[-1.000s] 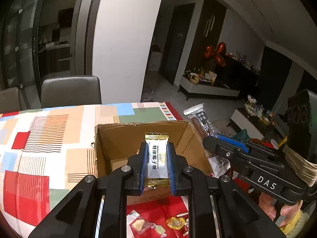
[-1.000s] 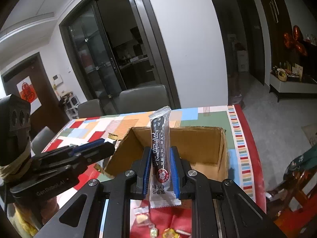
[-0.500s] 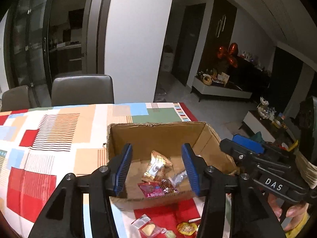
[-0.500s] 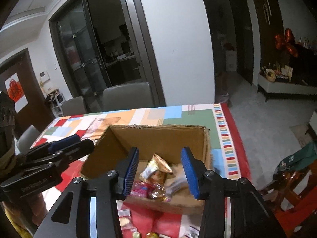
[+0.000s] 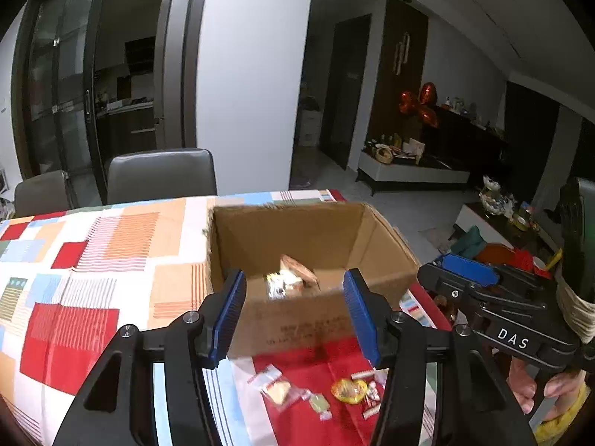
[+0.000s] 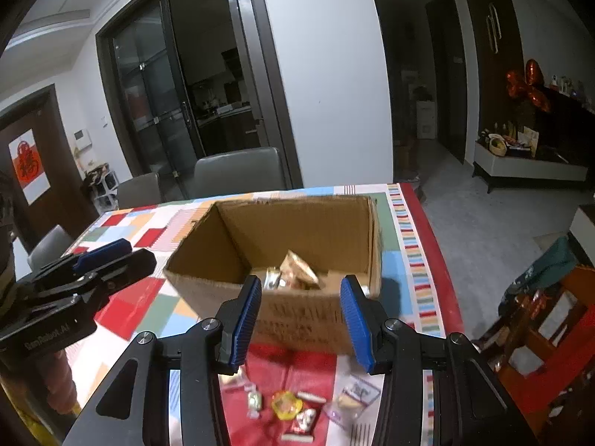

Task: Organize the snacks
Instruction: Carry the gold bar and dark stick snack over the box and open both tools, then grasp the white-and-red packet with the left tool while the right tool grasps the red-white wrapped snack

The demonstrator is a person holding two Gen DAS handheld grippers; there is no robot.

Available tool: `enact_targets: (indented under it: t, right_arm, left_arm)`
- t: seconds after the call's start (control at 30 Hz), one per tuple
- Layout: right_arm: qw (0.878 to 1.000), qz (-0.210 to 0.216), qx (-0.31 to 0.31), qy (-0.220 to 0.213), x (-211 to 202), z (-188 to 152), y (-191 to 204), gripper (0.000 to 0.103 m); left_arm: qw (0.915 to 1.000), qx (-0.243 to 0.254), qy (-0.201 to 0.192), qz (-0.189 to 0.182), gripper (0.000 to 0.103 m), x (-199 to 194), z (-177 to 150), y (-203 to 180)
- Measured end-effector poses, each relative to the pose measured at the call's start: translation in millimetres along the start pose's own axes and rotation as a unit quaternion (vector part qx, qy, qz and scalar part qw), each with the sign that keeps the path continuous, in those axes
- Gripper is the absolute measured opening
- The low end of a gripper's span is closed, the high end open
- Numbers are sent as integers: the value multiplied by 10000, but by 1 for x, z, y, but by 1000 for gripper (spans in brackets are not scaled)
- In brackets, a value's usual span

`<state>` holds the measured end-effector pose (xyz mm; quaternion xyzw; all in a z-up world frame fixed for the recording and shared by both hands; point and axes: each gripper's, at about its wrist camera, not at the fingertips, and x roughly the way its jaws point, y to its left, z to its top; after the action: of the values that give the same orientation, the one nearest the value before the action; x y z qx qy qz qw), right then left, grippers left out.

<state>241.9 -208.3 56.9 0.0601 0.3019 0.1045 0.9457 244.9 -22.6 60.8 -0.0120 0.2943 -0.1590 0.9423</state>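
Left wrist: right gripper (image 5: 465, 271) (labelled "DAS") — empty;

Box: open brown corrugated cardboard box (image 5: 305, 319), matt, rough torn rim
Table cover: patchwork-coloured tablecloth (image 5: 93, 260), smooth
Snacks: small loose wrapped sweets (image 6: 284, 405), glossy crinkled film
Finger pads: ribbed blue pads (image 6: 243, 325), matt plastic look
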Motion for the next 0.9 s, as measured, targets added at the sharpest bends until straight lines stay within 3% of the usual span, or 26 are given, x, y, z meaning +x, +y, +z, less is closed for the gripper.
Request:
enact_targets:
  t: [0.1,0.37,0.9]
  right_arm:
    - [10000,-1,-45,6,-7,-14,2,46]
    - [9997,-13,-115,236,-9,-52,5,46]
    - [9925,97,135,1210,31,-117,6,46]
  left_arm:
    - [9998,133,-18,-110,54,-5,-14,-5]
    - [9991,376,172,19,54,-3,-48,-9]
    - [9941,-57,1062,223,53,42,-111,10]
